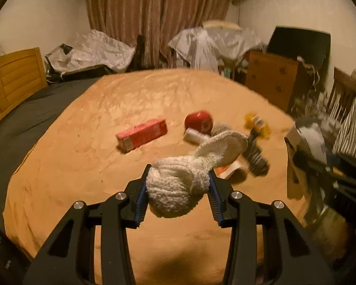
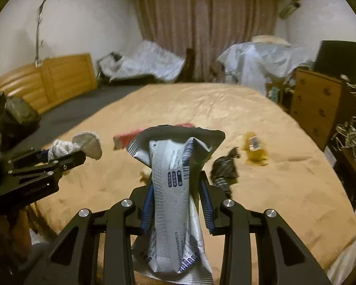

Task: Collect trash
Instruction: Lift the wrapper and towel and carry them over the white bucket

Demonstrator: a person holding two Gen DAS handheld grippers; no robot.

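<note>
My left gripper (image 1: 176, 185) is shut on a white fluffy sock ball (image 1: 175, 187) and holds it above the tan bed cover (image 1: 83, 166); it also shows in the right wrist view (image 2: 66, 152). My right gripper (image 2: 175, 190) is shut on a silver printed wrapper (image 2: 173, 190) held upright above the bed. On the cover lie a red carton (image 1: 142, 134), a red can (image 1: 199, 120), a white roll (image 1: 194, 135), a yellow wrapper (image 1: 257, 124) and a dark striped wrapper (image 1: 256, 156). The yellow wrapper (image 2: 255, 148) and the dark wrapper (image 2: 224, 168) also show in the right wrist view.
A dark sheet (image 1: 23, 118) covers the bed's left side by a wooden headboard (image 1: 14, 78). Silver covers (image 1: 97, 49) and a curtain (image 1: 159, 11) stand behind. A wooden drawer unit (image 1: 270, 78) and clutter (image 1: 320, 142) are at the right.
</note>
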